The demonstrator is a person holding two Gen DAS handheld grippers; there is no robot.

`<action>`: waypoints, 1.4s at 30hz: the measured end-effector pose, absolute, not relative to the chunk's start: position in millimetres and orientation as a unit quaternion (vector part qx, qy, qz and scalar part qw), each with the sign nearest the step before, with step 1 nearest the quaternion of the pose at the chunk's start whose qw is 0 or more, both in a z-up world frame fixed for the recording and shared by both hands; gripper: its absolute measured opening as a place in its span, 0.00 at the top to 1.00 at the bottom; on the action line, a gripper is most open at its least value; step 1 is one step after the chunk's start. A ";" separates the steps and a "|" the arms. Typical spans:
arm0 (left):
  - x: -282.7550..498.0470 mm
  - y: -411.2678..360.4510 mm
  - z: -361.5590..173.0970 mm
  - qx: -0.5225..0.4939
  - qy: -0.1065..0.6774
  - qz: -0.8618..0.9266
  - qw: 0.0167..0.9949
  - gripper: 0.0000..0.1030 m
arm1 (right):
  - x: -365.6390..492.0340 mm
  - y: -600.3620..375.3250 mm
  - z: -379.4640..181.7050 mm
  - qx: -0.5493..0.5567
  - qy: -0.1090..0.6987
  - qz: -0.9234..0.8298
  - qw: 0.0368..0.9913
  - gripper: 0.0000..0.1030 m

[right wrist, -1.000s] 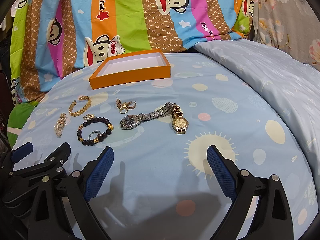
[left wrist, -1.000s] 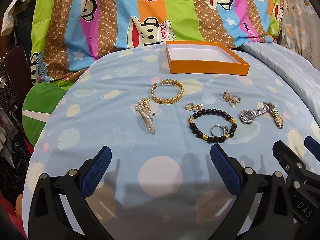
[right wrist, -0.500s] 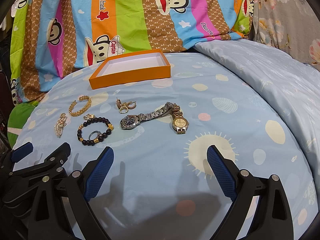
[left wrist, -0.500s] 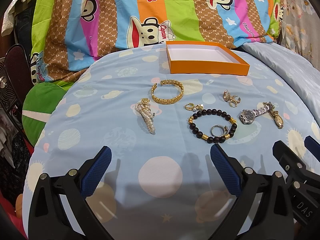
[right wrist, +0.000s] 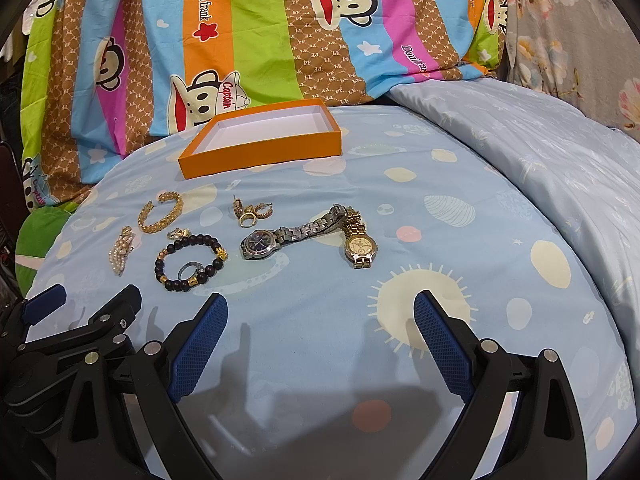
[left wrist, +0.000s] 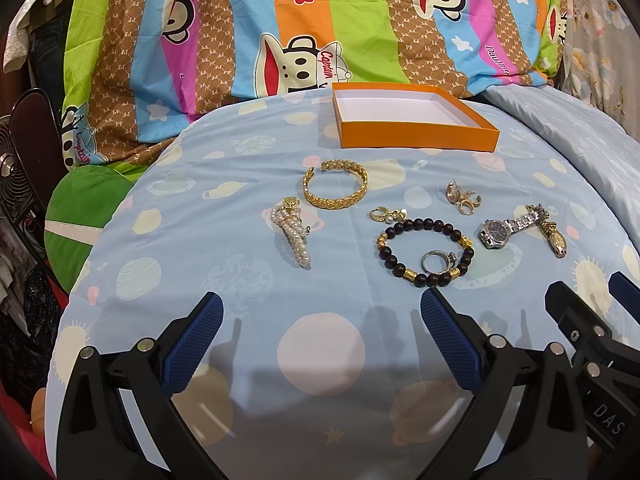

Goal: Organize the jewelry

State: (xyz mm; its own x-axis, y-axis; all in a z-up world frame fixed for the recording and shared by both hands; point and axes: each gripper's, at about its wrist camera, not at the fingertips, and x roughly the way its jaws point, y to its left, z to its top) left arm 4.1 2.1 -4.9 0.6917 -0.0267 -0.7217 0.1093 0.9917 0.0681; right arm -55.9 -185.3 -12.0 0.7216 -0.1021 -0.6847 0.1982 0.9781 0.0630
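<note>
An empty orange box (left wrist: pixel 416 136) (right wrist: pixel 260 156) sits at the back of the blue bedsheet. In front of it lie a gold bangle (left wrist: pixel 335 191), a pearl clip (left wrist: pixel 292 232), a dark bead bracelet (left wrist: pixel 425 252) with a ring (left wrist: pixel 434 261) inside it, small earrings (left wrist: pixel 463 199), a silver watch (right wrist: pixel 280 238) and a gold watch (right wrist: pixel 358 244). My left gripper (left wrist: pixel 320 308) is open and empty, in front of the jewelry. My right gripper (right wrist: pixel 320 308) is open and empty, in front of the watches.
A striped cartoon-monkey quilt (left wrist: pixel 320 32) rises behind the box. A pale blue duvet (right wrist: pixel 540 140) is heaped at the right. A green cushion (left wrist: pixel 80 216) and a dark chair (left wrist: pixel 36 140) stand off the bed's left edge.
</note>
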 end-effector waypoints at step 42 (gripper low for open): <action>28.3 36.5 4.0 0.015 0.422 -0.047 0.905 0.06 | -5.3 -226.6 -16.2 0.081 0.403 -0.102 0.906 0.32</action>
